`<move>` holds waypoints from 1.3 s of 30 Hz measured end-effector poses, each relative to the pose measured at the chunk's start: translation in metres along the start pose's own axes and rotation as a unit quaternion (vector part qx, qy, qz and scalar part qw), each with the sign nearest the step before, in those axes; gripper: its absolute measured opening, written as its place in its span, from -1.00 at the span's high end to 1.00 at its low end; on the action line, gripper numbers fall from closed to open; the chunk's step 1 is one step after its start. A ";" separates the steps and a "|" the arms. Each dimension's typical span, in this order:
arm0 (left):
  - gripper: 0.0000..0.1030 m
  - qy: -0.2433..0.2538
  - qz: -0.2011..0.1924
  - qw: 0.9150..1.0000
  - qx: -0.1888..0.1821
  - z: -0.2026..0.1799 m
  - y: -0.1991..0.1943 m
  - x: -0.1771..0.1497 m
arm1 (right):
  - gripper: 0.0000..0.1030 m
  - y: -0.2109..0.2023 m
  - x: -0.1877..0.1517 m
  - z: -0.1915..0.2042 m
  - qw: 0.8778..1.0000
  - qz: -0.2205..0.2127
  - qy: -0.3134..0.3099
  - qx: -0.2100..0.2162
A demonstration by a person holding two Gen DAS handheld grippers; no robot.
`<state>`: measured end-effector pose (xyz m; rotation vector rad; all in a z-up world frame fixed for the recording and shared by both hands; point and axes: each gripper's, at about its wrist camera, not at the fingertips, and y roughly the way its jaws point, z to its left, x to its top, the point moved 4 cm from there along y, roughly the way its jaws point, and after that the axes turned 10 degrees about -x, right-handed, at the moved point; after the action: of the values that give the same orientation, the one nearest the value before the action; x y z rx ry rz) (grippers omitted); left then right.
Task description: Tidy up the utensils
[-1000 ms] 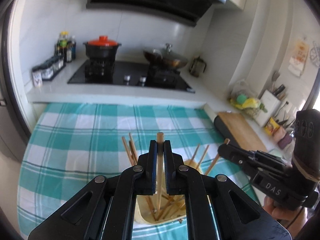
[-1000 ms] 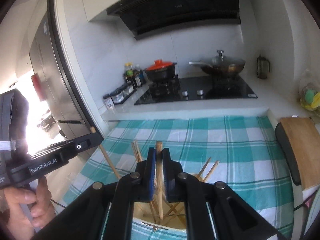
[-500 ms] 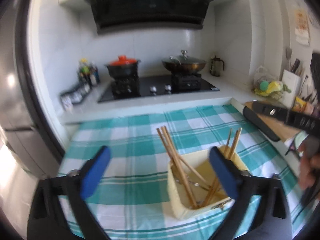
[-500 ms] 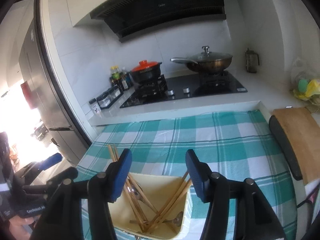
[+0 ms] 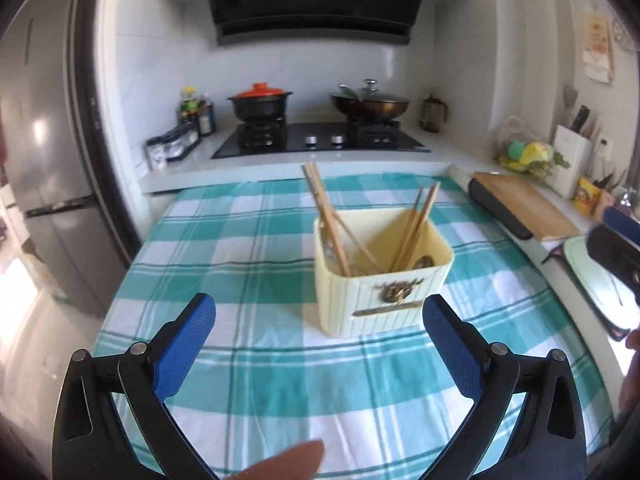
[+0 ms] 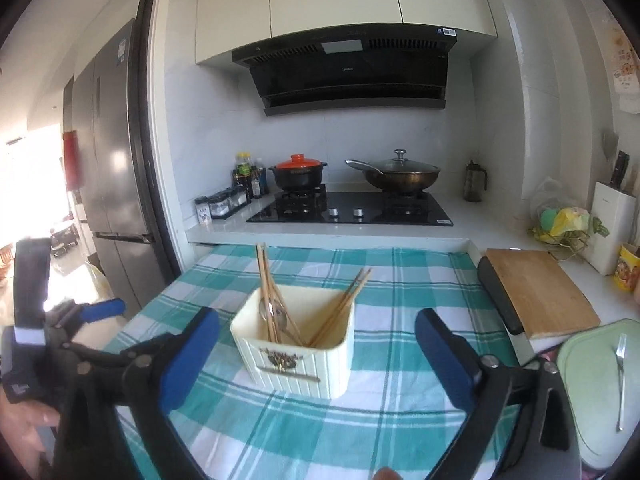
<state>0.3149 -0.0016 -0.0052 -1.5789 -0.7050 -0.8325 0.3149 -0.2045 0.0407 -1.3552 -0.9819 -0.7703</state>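
Observation:
A cream square utensil holder (image 5: pixel 384 276) (image 6: pixel 298 350) stands on the teal checked cloth (image 5: pixel 248 248). Wooden chopsticks (image 5: pixel 326 220) (image 6: pixel 266 280) and a metal spoon (image 6: pixel 276 314) stand in it, leaning on its left and right walls. My left gripper (image 5: pixel 318 344) is wide open and empty, pulled back in front of the holder. My right gripper (image 6: pixel 316 350) is wide open and empty, also in front of the holder. The left gripper shows at the left edge of the right wrist view (image 6: pixel 60 324). A fork (image 6: pixel 620 380) lies on a pale green tray (image 6: pixel 592 420) at the right.
A wooden cutting board (image 5: pixel 524 204) (image 6: pixel 540 292) lies right of the cloth. Behind is a hob with a red-lidded pot (image 5: pixel 260 104) and a wok (image 5: pixel 370 104). A knife block (image 6: pixel 612 232) stands at the far right, a fridge (image 5: pixel 40 180) at the left.
One second ago each gripper was shut on a chopstick above the holder. Both have opened, let the chopsticks drop into the holder, and pulled back from it.

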 end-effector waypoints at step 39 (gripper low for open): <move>-0.99 -0.010 0.002 0.999 0.052 -0.003 -0.067 -0.017 | -1.00 -0.062 -0.017 0.039 0.999 0.035 -0.016 -0.013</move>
<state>0.2505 0.0061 0.0190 -1.4974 -0.7482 -0.7666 0.2474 -0.1735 0.0505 -1.4210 -0.9459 -0.7132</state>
